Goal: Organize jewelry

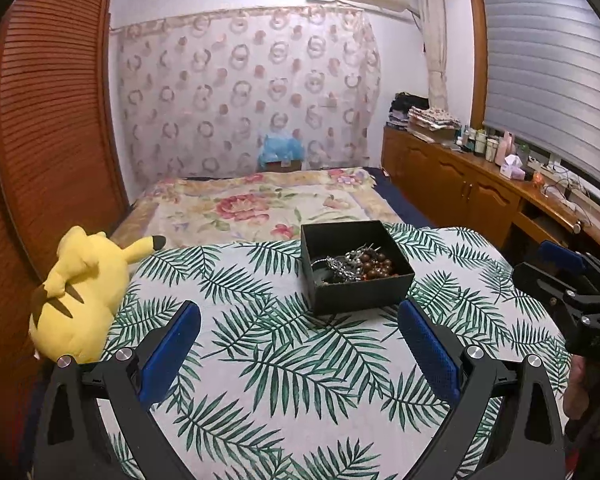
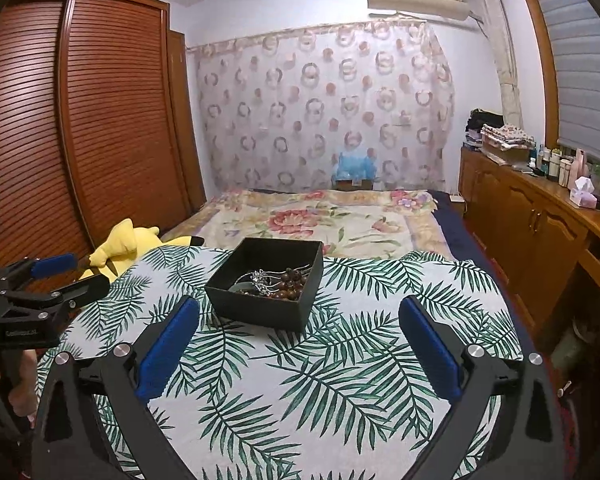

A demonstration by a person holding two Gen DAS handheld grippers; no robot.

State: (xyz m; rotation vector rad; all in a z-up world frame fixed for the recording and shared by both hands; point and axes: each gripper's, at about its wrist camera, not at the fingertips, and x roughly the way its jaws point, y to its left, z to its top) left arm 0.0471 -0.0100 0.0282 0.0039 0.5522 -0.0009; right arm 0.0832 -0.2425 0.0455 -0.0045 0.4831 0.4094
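A black open box stands on the leaf-print cloth. Inside lie a brown bead bracelet, a silver piece and other jewelry. The box also shows in the right wrist view, with the beads inside. My left gripper is open and empty, just short of the box. My right gripper is open and empty, also short of the box. The right gripper shows at the right edge of the left view; the left gripper shows at the left edge of the right view.
A yellow plush toy lies at the cloth's left edge, also in the right wrist view. A bed with a floral blanket lies beyond. A wooden wardrobe stands left, a wooden cabinet with bottles right.
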